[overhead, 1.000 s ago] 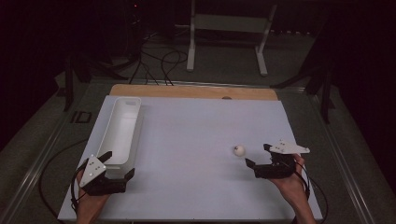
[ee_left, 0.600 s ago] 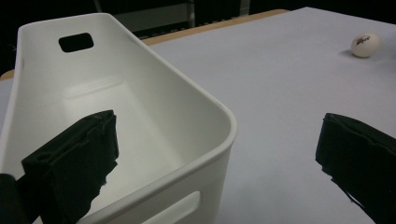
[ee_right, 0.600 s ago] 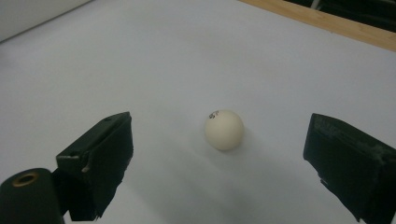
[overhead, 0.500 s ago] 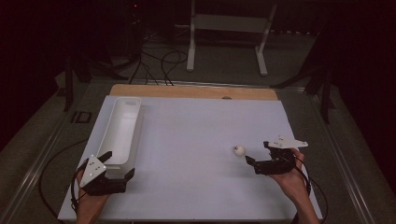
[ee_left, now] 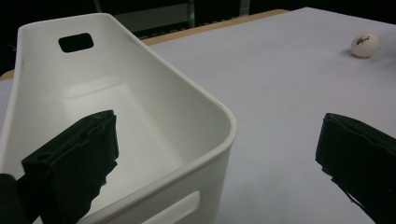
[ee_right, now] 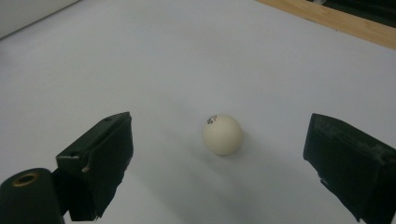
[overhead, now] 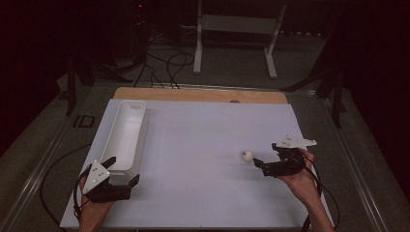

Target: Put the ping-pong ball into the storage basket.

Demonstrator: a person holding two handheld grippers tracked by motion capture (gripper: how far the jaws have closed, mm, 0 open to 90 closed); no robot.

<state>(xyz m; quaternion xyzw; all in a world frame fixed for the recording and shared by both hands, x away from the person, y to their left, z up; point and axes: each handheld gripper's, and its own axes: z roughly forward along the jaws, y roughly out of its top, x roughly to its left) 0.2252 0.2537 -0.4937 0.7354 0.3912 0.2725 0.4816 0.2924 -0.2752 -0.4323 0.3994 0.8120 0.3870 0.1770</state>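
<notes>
A small white ball (overhead: 247, 155) with a dark mark lies on the white table sheet (overhead: 203, 145), right of centre. My right gripper (overhead: 266, 155) is open just to its right, low over the sheet. In the right gripper view the ball (ee_right: 222, 134) sits a little ahead of the two black jaws, between their lines and touching neither. My left gripper (overhead: 123, 170) is open at the near end of a long white bin (overhead: 126, 130). One of its jaws is inside the bin (ee_left: 140, 121) and the other outside over the sheet. The bin looks empty.
A wooden strip (overhead: 198, 94) runs along the table's far edge. Beyond it are a white stand (overhead: 237, 29) and cables on the floor (overhead: 159, 63). A small dark object (overhead: 85, 121) lies off the table's left edge.
My right gripper has edged slightly forward and tilted by the ball. The ball, the bin and the left gripper have stayed put.
</notes>
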